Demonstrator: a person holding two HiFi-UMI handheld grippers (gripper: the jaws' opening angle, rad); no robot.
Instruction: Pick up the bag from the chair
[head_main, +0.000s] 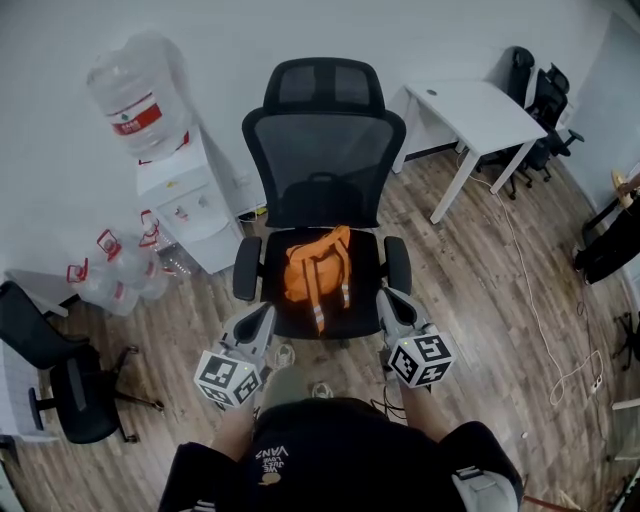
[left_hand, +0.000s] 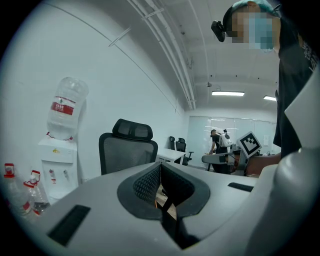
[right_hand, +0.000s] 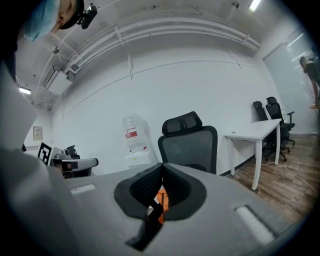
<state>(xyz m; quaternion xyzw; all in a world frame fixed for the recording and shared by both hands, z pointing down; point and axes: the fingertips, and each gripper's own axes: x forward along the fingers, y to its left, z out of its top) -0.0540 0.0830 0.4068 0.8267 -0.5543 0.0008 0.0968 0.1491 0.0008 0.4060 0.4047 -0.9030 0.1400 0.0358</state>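
At the far left a black office chair (head_main: 62, 385) stands on the wood floor, with empty water bottles (head_main: 118, 272) lying beside a white water dispenser (head_main: 188, 205) that carries a large bottle (head_main: 135, 95) on top. The left gripper (head_main: 265, 312) is held low in front of the person, near the front left corner of the mesh chair (head_main: 322, 150); its jaws are pressed together with nothing between them. The orange backpack (head_main: 315, 268) lies in the middle of that chair's seat, between the two armrests, its grey straps facing up and trailing toward the front edge. It is ahead of both grippers and touches neither. The right gripper (head_main: 386, 296) is near the seat's front right corner, just below the right armrest, its jaws likewise closed and empty; in the right gripper view a strip of the bag's orange shows past its jaw tips. Further right a white desk (head_main: 480, 110) stands against the wall, with more black chairs (head_main: 540, 100) behind it and a cable (head_main: 540, 320) trailing across the floor.
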